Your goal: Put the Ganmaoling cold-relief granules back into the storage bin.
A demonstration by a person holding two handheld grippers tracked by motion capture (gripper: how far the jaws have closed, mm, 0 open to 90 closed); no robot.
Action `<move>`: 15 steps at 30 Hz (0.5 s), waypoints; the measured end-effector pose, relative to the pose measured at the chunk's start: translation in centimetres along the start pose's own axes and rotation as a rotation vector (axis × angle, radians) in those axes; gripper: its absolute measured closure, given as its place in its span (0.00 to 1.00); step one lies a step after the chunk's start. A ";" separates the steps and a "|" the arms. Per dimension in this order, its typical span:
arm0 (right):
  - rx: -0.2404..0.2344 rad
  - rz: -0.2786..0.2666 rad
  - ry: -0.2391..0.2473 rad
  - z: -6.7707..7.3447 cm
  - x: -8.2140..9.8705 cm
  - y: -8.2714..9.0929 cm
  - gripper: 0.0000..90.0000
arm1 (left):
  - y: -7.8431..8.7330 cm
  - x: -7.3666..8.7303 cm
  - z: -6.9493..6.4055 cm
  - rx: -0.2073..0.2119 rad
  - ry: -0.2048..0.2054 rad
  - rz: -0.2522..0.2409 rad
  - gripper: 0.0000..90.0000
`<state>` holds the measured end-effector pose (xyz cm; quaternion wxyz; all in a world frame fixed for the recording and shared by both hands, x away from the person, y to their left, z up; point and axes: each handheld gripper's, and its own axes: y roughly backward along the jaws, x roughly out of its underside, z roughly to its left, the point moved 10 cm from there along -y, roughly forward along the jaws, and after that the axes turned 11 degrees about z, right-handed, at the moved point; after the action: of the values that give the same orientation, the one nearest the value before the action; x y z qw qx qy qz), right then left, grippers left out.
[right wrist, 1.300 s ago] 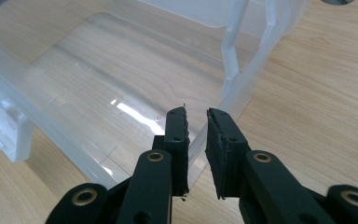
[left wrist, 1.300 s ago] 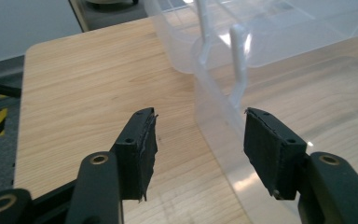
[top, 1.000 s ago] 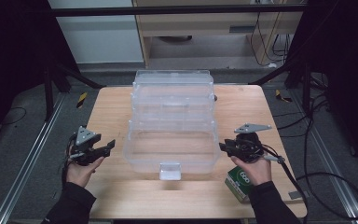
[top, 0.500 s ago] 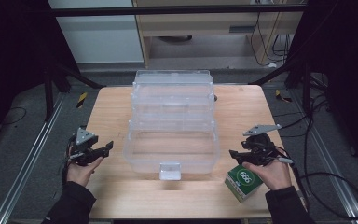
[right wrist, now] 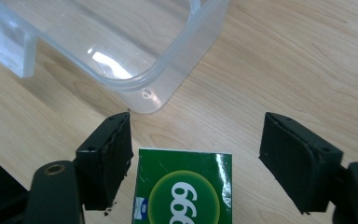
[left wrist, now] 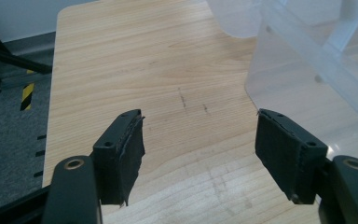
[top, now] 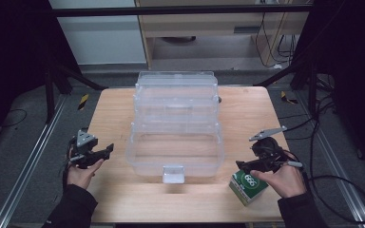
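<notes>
Right gripper (top: 258,165) at 4 o'clock on table (top: 247,114); jaws wide, just been opening, gripping nothing. Green box (right wrist: 182,191) lying between them, near one pad, apart from the other. Clear bin (top: 176,137) at centre. Left gripper (top: 95,154) at 8 o'clock, jaws spread, empty, beside the bin's wall.

One clear plastic tiered storage box (top: 176,126) is counted on one light wooden table (top: 247,109). One green cardboard box with white numerals (top: 248,186) is counted beside it. Two black two-jaw grippers are counted, the left gripper (top: 105,151) and the right gripper (top: 242,165), one held in each of two hands. Two yellow-and-black striped markers (top: 82,101) are seen on the floor.
</notes>
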<state>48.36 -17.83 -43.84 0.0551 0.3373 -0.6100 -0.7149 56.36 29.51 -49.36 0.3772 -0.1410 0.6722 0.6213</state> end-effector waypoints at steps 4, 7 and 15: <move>0.005 0.022 0.001 0.2 0.3 0.2 0.24 | 0.0 0.1 0.4 -0.007 0.013 0.004 0.37; 0.005 0.040 0.003 0.3 0.5 0.1 0.23 | 0.0 0.2 0.5 -0.008 0.019 0.011 0.36; 0.010 0.103 0.013 0.9 1.5 -0.5 0.18 | -0.3 0.4 0.6 -0.014 0.021 0.033 0.33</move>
<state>46.90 -17.63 -44.92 0.0939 0.3104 -0.6295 -0.7061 56.50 30.16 -49.83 0.3588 -0.1387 0.6742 0.6305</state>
